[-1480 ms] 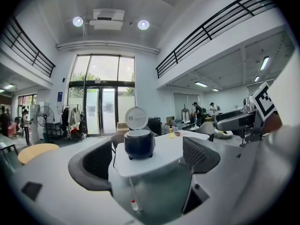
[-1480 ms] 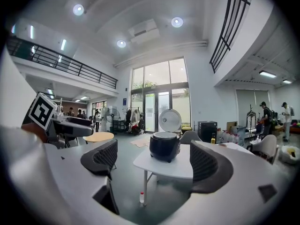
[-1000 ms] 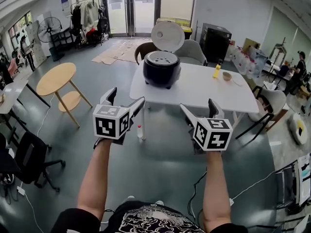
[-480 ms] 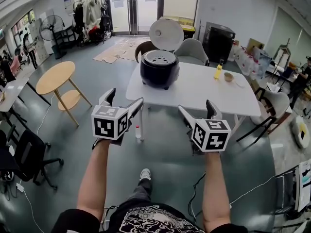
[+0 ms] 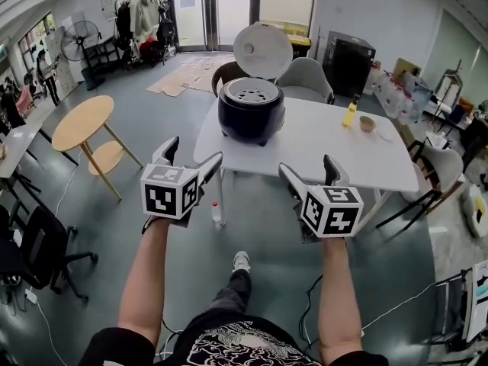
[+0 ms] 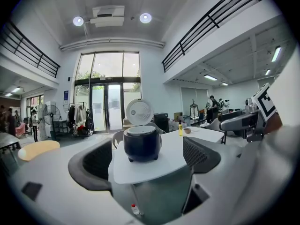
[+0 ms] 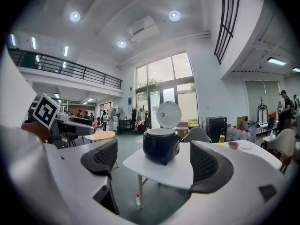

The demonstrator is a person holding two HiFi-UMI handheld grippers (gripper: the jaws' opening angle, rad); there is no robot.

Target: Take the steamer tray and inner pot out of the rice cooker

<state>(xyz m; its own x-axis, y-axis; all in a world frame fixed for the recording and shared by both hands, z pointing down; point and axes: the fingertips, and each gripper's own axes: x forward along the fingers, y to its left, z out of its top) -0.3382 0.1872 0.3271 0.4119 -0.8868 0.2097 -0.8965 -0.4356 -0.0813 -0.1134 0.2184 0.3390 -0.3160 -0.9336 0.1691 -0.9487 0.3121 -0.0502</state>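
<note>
we stand on the grey floor, well short of the white bench (image 5: 320, 147) that carries the task's things. off to the left is a round wooden table (image 5: 85, 123). the black rice cooker (image 5: 252, 117) sits near the bench's left end, its white lid (image 5: 262, 50) swung up and standing open behind it. the pale, perforated steamer tray (image 5: 252, 91) lies in the cooker's mouth; the inner pot is hidden beneath it, so we cannot make it out.

we hold both grippers low in front of us, over the floor and apart from the bench. the left gripper (image 5: 197, 151) has its jaws spread wide with nothing between them, and its own view looks past them to the cooker. the right gripper (image 5: 307, 166) is likewise wide apart and empty.

farther right on the bench stand a yellow bottle (image 5: 350, 114) and, just beside it, a small bowl (image 5: 367, 123). a small bottle (image 5: 216, 210) stands on the floor by the bench's near left leg.
</note>
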